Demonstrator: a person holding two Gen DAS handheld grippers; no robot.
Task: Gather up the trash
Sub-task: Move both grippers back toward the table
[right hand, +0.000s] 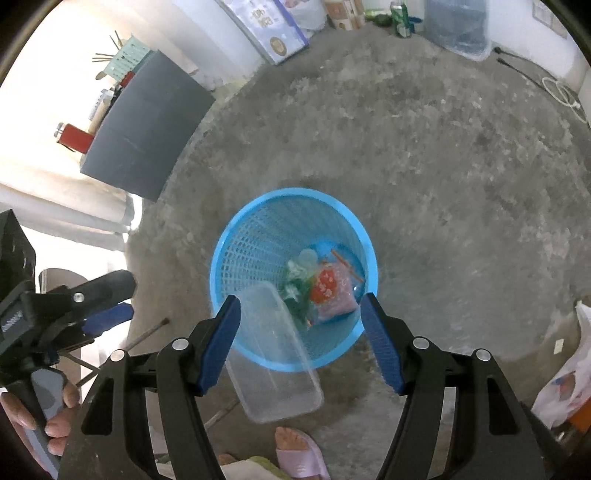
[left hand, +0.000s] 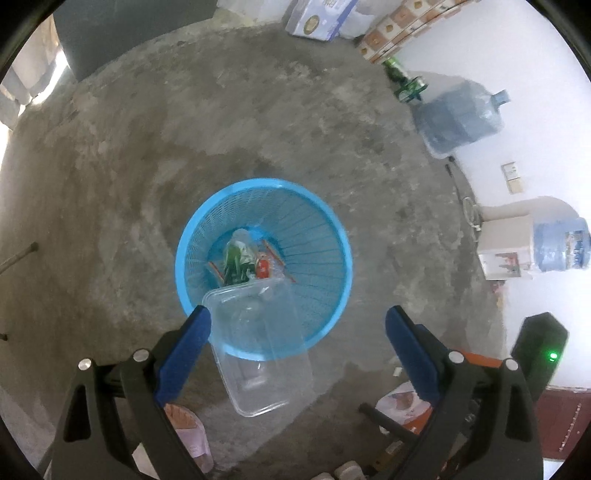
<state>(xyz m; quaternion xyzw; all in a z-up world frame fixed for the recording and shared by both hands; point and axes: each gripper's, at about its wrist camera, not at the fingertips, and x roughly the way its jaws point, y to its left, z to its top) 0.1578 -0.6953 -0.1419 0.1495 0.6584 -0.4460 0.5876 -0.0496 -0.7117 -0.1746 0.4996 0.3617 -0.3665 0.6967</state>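
A blue mesh waste basket [left hand: 325,236] stands on the concrete floor and shows in both views [right hand: 251,243]. Inside lie a green wrapper [left hand: 236,258], a red wrapper [right hand: 327,286] and other trash. A clear plastic food container [left hand: 266,350] hangs tilted over the basket's near rim, in mid-air, also in the right wrist view [right hand: 277,358]. My left gripper [left hand: 297,328] is open with the container between its fingers, touching only the left pad. My right gripper [right hand: 301,317] is open above the basket, the container by its left finger.
Water jugs [left hand: 461,114], cardboard boxes [left hand: 321,16] and a green bottle [left hand: 399,74] line the far wall. A dark cabinet [right hand: 144,129] stands at left. My slippered foot [right hand: 299,450] is below the basket. A plastic bag [right hand: 569,376] lies at right.
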